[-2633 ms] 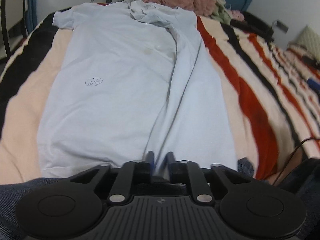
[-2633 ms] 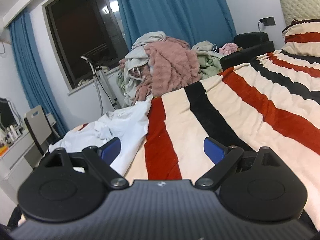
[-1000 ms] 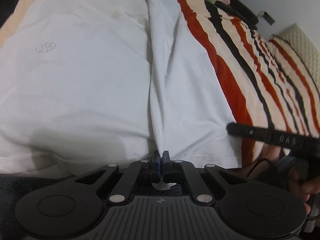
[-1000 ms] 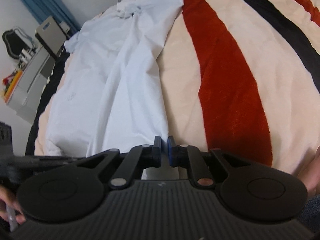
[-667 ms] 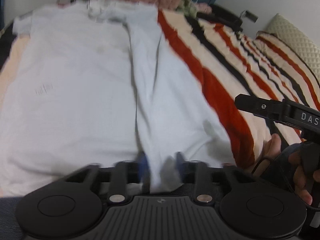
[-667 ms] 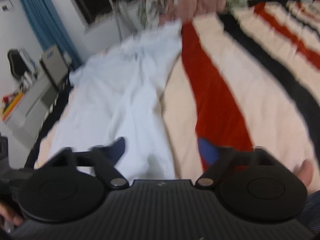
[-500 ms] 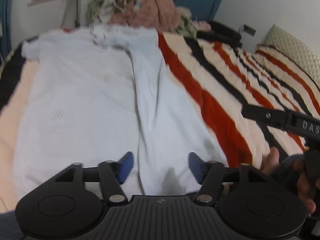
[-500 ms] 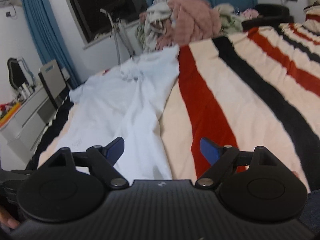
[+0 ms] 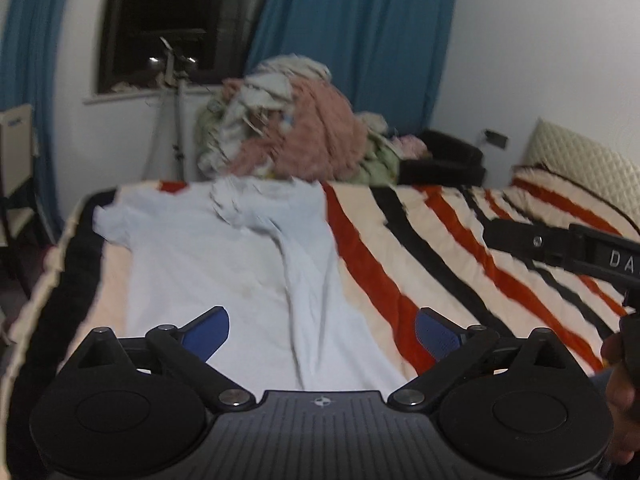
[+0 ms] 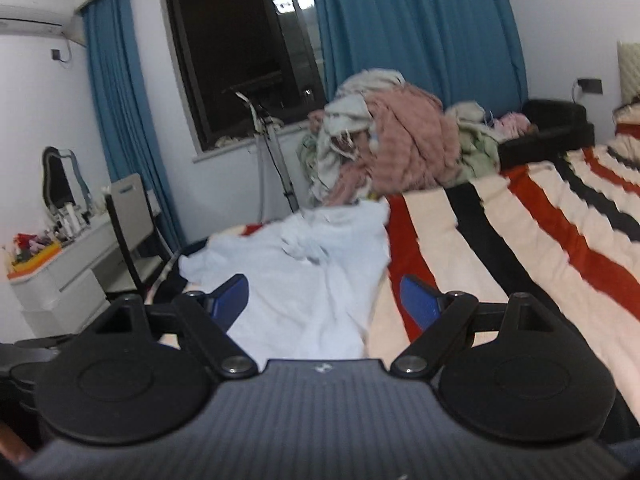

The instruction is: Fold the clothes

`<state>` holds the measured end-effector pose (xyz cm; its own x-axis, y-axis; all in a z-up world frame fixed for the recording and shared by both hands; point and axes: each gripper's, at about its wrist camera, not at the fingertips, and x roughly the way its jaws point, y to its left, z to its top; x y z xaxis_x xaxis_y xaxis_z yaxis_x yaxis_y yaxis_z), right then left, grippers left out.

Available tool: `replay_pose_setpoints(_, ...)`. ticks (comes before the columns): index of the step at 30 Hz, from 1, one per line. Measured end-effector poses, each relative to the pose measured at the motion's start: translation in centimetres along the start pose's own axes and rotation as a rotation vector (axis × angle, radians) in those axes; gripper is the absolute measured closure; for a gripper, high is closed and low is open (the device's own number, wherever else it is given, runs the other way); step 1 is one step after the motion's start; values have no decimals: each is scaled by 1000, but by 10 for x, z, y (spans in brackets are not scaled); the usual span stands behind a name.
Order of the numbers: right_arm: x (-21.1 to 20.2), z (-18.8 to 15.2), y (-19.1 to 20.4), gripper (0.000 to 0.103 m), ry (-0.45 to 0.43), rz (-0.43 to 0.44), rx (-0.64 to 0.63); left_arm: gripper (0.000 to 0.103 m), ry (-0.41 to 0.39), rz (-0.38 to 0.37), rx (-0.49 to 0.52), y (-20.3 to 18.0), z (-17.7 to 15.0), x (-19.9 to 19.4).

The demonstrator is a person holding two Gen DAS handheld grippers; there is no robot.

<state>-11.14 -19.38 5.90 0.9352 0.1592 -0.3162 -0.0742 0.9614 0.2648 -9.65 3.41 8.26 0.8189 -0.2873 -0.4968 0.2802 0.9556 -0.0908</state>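
Observation:
A pale blue T-shirt (image 9: 224, 272) lies flat lengthwise on the striped bedspread (image 9: 440, 248), its right side folded in along a long crease and its collar end bunched at the far end. My left gripper (image 9: 320, 322) hangs above the shirt's near hem. Its jaws are opening wide and nothing is between them. In the right wrist view the same shirt (image 10: 304, 288) lies below my right gripper (image 10: 324, 288), which is open and holds nothing. The right gripper's black body (image 9: 560, 246) shows at the right edge of the left wrist view, held by a hand.
A heap of pink, white and green clothes (image 9: 304, 136) sits at the bed's far end. Behind it are a tripod (image 9: 176, 112), a dark window and blue curtains. A chair (image 10: 128, 216) and a white dresser (image 10: 60, 272) stand to the left, with a black seat (image 9: 444, 160) at the far right.
Both grippers were shut on the shirt's near hem, then let it go and opened. Both have risen and tilted up, so the room's far end now shows.

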Motion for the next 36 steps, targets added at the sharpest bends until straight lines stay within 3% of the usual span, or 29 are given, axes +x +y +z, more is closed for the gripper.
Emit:
replay_pose_setpoints(6, -11, 27, 27, 19, -38, 16, -4, 1, -73, 63, -2, -6, 34, -53)
replay_pose_setpoints(9, -11, 41, 37, 19, -40, 27, 0, 1, -73, 74, -16, -10, 48, -69)
replay_pose_setpoints(16, 19, 55, 48, 19, -13, 61, -10, 1, -77, 161, -35, -2, 71, -58)
replay_pose_setpoints(19, 44, 50, 49, 19, 25, 78, -31, 1, -86, 198, -105, 26, 68, -32)
replay_pose_setpoints(24, 104, 40, 48, 18, 119, 81, -100, 1, -85, 224, -241, 93, 56, 20)
replay_pose_setpoints(27, 159, 33, 62, 18, 166, 84, -175, 1, -95, 230, -260, 133, 43, 42)
replay_pose_setpoints(33, 302, -11, 129, 19, 254, 177, -310, 0, -120, 311, -210, 200, -1, 82)
replay_pose_setpoints(36, 370, -37, 171, 19, 245, 201, -407, 1, -96, 348, -296, 238, -8, 103)
